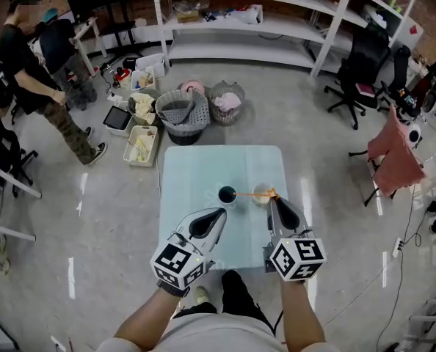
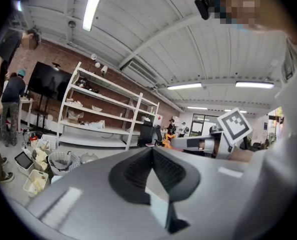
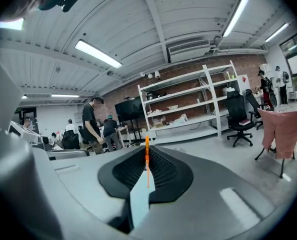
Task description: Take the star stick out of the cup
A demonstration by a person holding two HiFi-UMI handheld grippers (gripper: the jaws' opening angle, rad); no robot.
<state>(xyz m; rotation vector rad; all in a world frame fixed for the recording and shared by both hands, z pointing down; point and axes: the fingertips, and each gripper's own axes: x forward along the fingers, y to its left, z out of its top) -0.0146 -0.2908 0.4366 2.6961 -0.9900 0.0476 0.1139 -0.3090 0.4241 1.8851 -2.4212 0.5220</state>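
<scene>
Right gripper (image 1: 271, 199), held forward on a bare forearm, has its jaws pinched on the thin orange star stick (image 1: 249, 193). The stick runs level across to the dark cup (image 1: 227, 194), and its far end seems to reach the rim. Left gripper (image 1: 221, 212) hovers just short of the cup, jaws together and empty. Both are over a pale blue table (image 1: 196, 167). Laundry baskets (image 1: 182, 112) stand beyond it.

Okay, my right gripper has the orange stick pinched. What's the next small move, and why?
Probably keep the right gripper shut and draw the orange stick up and off to the right. Its jaws are closed on the stick, but the stick's far end seems to sit at the rim of the dark cup, so it looks not yet clear. The left gripper is shut and empty.
</scene>
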